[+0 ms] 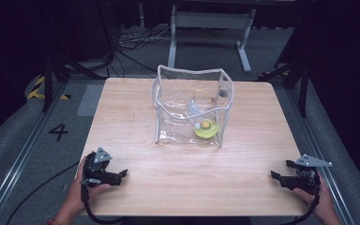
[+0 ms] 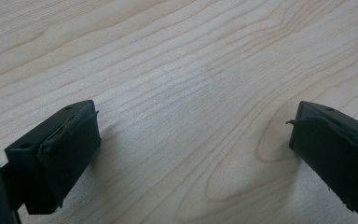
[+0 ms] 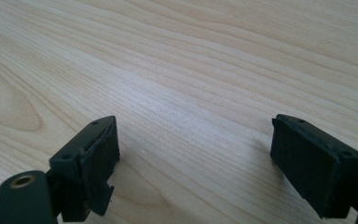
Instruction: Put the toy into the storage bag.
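A clear plastic bag point(image 1: 192, 105) with a white zip rim stands open near the middle of the wooden table point(image 1: 136, 140). Inside it lie a yellow round object point(image 1: 205, 127) and a small pale bottle-like item point(image 1: 193, 108). My left gripper point(image 1: 122, 174) rests at the table's front left, held in a hand; its jaws stand wide apart over bare wood point(image 2: 193, 135). My right gripper point(image 1: 275, 176) rests at the front right, jaws likewise wide apart with nothing between them point(image 3: 196, 144). Both grippers are well short of the bag.
Beyond the table a white metal frame point(image 1: 211, 28) stands on the grey floor with cables point(image 1: 131, 42) lying about. A "4" mark point(image 1: 58, 132) and a rail lie on the floor at the left. Dark stands flank the table.
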